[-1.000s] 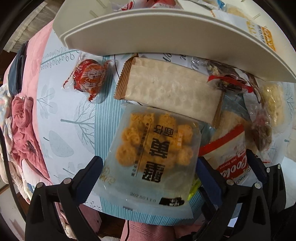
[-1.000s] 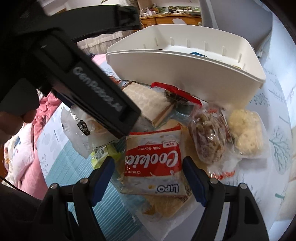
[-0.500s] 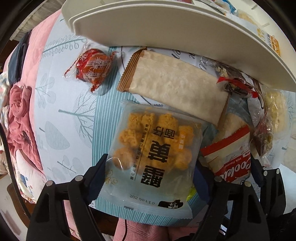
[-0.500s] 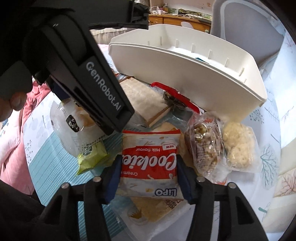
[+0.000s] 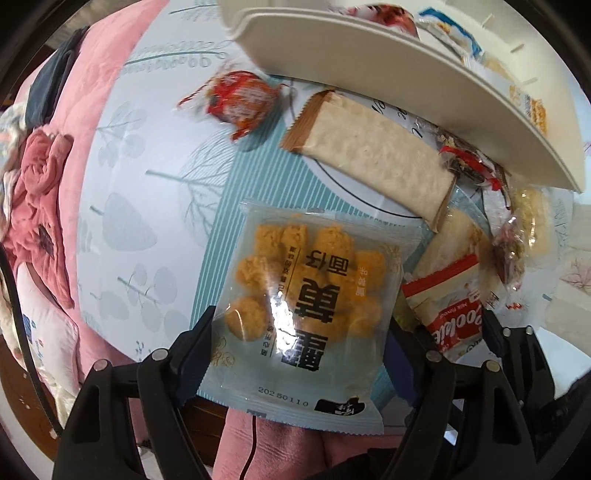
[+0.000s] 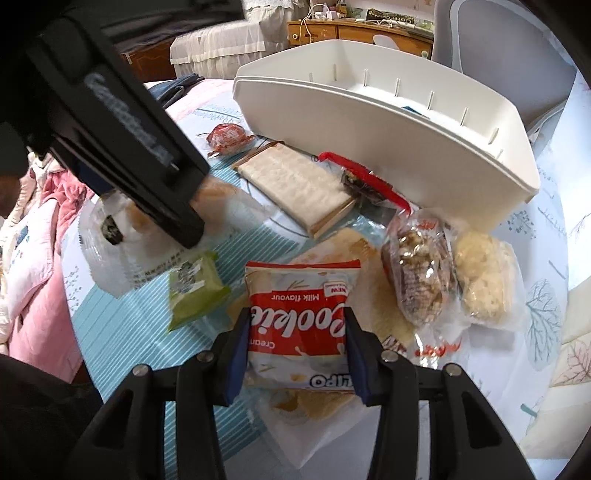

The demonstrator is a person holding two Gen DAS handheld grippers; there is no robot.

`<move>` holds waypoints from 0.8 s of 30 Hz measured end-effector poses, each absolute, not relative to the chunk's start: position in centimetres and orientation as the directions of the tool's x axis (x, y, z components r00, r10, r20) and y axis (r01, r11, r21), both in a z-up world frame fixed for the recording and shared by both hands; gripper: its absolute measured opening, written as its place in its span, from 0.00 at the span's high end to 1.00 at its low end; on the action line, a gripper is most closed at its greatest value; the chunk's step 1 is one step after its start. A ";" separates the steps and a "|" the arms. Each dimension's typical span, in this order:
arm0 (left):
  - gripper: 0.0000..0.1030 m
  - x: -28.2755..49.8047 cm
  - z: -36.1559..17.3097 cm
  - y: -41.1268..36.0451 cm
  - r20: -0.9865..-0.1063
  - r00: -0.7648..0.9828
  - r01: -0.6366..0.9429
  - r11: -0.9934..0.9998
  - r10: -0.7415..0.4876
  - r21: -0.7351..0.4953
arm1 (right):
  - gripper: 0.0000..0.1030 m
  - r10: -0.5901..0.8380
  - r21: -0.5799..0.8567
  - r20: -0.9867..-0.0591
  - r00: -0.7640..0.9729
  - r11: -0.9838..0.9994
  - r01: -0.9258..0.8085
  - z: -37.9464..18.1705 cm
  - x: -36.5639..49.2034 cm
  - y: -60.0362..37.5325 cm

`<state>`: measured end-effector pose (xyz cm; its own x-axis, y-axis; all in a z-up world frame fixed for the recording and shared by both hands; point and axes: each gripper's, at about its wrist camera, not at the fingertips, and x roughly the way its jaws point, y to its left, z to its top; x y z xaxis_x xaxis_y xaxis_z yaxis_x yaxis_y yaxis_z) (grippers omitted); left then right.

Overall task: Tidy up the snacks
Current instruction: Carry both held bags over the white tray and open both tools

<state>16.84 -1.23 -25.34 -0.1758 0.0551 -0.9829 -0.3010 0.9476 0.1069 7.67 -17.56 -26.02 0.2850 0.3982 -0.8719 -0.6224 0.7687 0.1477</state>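
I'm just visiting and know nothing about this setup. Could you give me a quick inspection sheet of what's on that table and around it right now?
Surface: tablecloth with leaf print and blue stripes, over a pink quilt.
Job's things: white bin; cookie packet; pale blue snack packet; wafer bar; red candy; green packet; two clear bags.
Clutter: nothing seen.
Grippers: right tool closed on the cookie packet; left tool straddles the pale blue snack packet, whether clamped cannot be told.
Cables: thin red wire below the left tool.
Surroundings: grey chair, wooden dresser.
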 end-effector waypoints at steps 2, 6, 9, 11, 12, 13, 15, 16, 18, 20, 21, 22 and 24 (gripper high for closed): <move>0.23 15.9 -24.4 -0.4 -0.987 -0.154 -0.326 0.941 0.044 0.093 | 0.55 0.410 0.171 -0.873 0.265 0.765 -0.621 -25.9 7.3 -17.8; 0.23 13.7 -22.8 1.2 -0.994 -0.106 -0.376 0.926 0.002 0.042 | 0.55 0.423 0.197 -0.873 0.242 0.761 -0.618 -25.5 6.5 -18.2; 0.23 12.1 -21.4 2.1 -0.999 -0.048 -0.407 0.913 -0.025 -0.003 | 0.55 0.433 0.215 -0.872 0.228 0.758 -0.616 -25.3 6.4 -18.2; 0.23 11.2 -20.6 2.6 -0.999 -0.001 -0.424 0.905 -0.047 -0.042 | 0.55 0.446 0.231 -0.867 0.221 0.754 -0.615 -24.9 6.1 -18.1; 0.23 11.0 -20.1 2.8 -0.998 0.021 -0.430 0.901 -0.056 -0.060 | 0.55 0.459 0.248 -0.862 0.216 0.752 -0.611 -24.7 6.1 -18.1; 0.23 10.8 -19.5 2.8 -0.997 0.048 -0.432 0.898 -0.061 -0.076 | 0.55 0.474 0.267 -0.855 0.212 0.751 -0.604 -24.3 6.1 -18.1; 0.23 10.7 -18.6 2.9 -0.994 0.089 -0.433 0.897 -0.058 -0.092 | 0.55 0.499 0.303 -0.842 0.205 0.752 -0.585 -23.7 6.3 -18.2; 0.23 11.1 -17.8 2.5 -0.991 0.120 -0.435 0.894 -0.062 -0.108 | 0.55 0.504 0.312 -0.839 0.204 0.753 -0.580 -23.3 6.4 -18.2; 0.23 11.2 -16.7 2.6 -0.984 0.162 -0.433 0.891 -0.073 -0.138 | 0.55 0.512 0.317 -0.834 0.207 0.751 -0.579 -22.4 6.7 -18.0; 0.23 11.1 -15.7 2.8 -0.977 0.199 -0.420 0.893 -0.079 -0.158 | 0.55 0.518 0.315 -0.827 0.217 0.748 -0.584 -21.5 6.7 -17.8; 0.23 11.1 -15.1 2.8 -0.973 0.216 -0.411 0.897 -0.079 -0.164 | 0.55 0.522 0.313 -0.823 0.226 0.748 -0.586 -20.9 6.7 -17.6; 0.23 11.2 -14.6 2.8 -0.970 0.230 -0.404 0.899 -0.079 -0.169 | 0.55 0.525 0.313 -0.818 0.236 0.749 -0.584 -20.5 6.8 -17.5; 0.23 11.3 -13.6 3.0 -0.962 0.260 -0.385 0.904 -0.084 -0.183 | 0.55 0.537 0.321 -0.803 0.259 0.755 -0.572 -19.6 7.5 -17.1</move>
<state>11.29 2.97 -13.61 0.2596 -0.0845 -0.9620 -0.3854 0.9043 -0.1834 7.53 -17.13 -19.60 0.2588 0.5368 -0.8030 -0.5715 0.7553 0.3207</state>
